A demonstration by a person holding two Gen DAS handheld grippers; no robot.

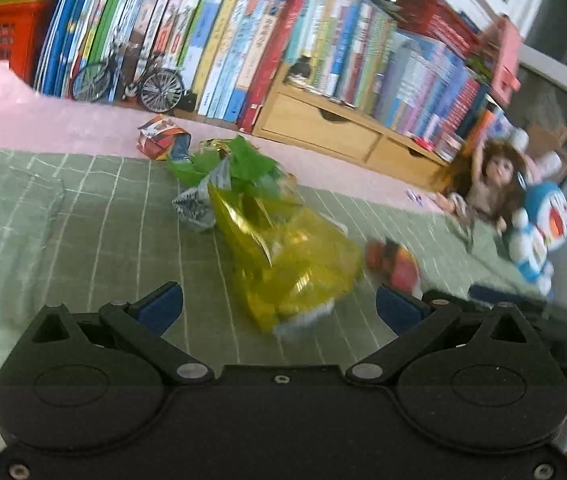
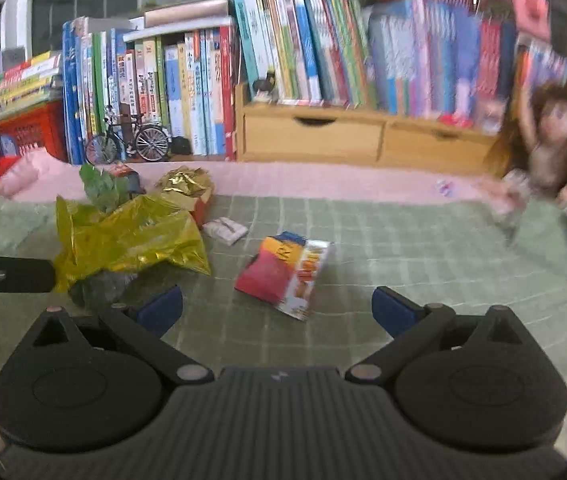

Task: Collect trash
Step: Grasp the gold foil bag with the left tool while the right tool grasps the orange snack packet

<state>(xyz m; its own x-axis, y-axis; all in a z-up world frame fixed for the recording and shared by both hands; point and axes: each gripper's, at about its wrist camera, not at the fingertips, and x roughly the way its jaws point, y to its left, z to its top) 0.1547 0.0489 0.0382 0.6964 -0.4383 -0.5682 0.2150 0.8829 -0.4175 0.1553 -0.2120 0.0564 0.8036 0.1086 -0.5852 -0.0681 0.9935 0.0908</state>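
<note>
Both tools are spread wide, the left tool [image 1: 279,306] around a crumpled yellow foil bag [image 1: 291,256], the right tool [image 2: 277,306] near a red snack wrapper [image 2: 283,274] on the green checked blanket [image 2: 423,248]

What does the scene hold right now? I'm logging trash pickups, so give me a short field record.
surface: green checked cloth
left gripper: open, yellow foil bag between its fingers
right gripper: open, nothing held
nearest to right gripper: red snack wrapper, flat on cloth
other trash: gold crumpled wrapper, small white wrapper, green leaves
background: books, toy bicycle, doll
</note>
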